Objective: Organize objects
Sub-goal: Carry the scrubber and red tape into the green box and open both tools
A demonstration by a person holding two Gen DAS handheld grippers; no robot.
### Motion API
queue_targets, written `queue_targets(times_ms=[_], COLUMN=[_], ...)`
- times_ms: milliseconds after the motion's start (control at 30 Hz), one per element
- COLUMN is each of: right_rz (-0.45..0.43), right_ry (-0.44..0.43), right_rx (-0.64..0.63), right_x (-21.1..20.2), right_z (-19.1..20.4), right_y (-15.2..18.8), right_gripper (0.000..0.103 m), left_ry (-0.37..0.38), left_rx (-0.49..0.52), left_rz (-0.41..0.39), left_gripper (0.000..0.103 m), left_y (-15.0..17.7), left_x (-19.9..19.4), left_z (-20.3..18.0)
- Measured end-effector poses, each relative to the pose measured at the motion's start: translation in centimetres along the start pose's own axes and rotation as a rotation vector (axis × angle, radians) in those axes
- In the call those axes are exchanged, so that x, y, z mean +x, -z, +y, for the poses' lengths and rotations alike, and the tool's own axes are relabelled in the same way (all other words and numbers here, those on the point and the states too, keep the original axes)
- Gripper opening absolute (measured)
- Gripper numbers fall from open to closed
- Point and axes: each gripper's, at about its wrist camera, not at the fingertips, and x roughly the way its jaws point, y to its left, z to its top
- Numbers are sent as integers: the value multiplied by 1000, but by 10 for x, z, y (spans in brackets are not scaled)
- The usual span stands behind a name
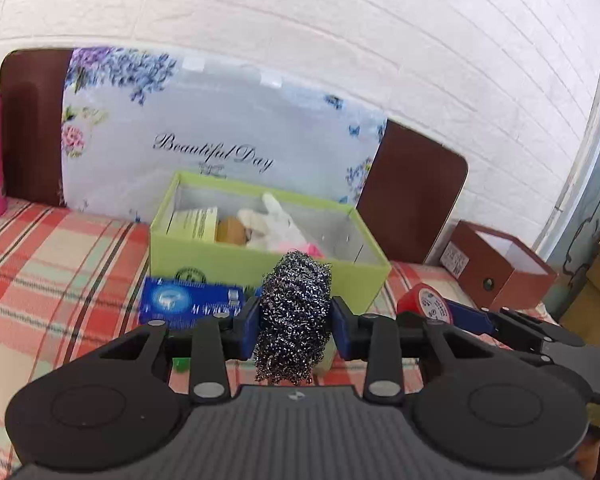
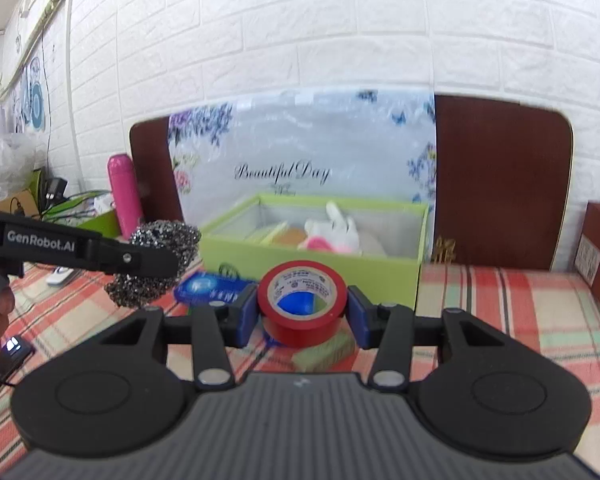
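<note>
My left gripper (image 1: 296, 320) is shut on a steel wool scrubber (image 1: 296, 316) and holds it above the checked tablecloth, in front of the green box (image 1: 260, 268). The scrubber also shows in the right wrist view (image 2: 156, 264). My right gripper (image 2: 302, 314) is shut on a red tape roll (image 2: 302, 304), lifted just in front of the green box (image 2: 320, 276). The tape also shows in the left wrist view (image 1: 424, 300). The box holds a white plush toy (image 2: 336, 232), a yellow carton (image 1: 192, 224) and a brown item (image 1: 230, 231).
A blue packet (image 1: 188, 300) lies against the box front. A green block (image 2: 324, 354) lies under the tape. A pink bottle (image 2: 124, 196) stands at the left, a brown open box (image 1: 500, 264) at the right. A floral board (image 1: 220, 132) leans on the wall.
</note>
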Motion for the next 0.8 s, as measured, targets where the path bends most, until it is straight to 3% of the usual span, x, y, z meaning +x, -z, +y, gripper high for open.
queue_targets(times_ms=[367, 800], right_rz=[-65, -15], right_ry=[67, 142], right_rx=[-17, 1], right_x=[48, 141], right_z=[-25, -63], right_y=[-42, -39], right_gripper=[46, 46], left_ry=[9, -25], left_rx=[0, -80], left_rz=[-56, 14], left_gripper=[39, 41], left_y=[-50, -76], left_x=[42, 152], left_z=[-4, 25])
